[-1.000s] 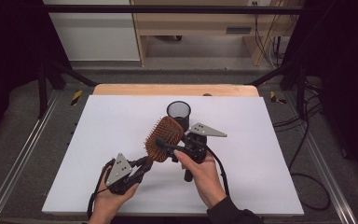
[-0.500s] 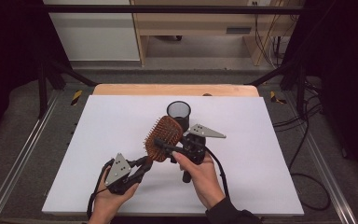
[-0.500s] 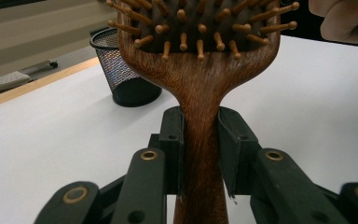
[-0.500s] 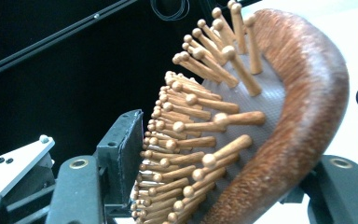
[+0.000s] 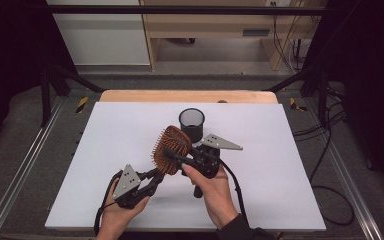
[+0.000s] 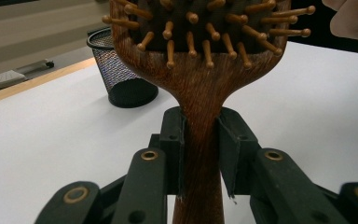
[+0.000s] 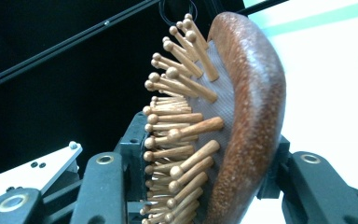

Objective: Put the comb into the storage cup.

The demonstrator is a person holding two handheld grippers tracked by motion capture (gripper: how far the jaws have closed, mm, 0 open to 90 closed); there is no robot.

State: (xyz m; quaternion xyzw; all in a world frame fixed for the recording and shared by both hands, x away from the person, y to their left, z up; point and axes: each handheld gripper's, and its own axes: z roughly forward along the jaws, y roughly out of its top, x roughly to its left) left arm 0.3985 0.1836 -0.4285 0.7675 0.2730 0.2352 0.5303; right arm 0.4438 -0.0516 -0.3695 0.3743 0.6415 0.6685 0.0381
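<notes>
I hold a brush [image 5: 171,149] up over the white table [image 5: 105,145], in front of the black cup [image 5: 191,124]. My left gripper [image 5: 153,176] pinches its handle tight. My right gripper [image 5: 180,156] squeezes the head, one jaw on the pins and one on the back.

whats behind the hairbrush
In the left gripper view, a black mesh cup stands on the white table behind the hairbrush. The brush head covers the cup's right edge and whatever lies straight behind it.
</notes>
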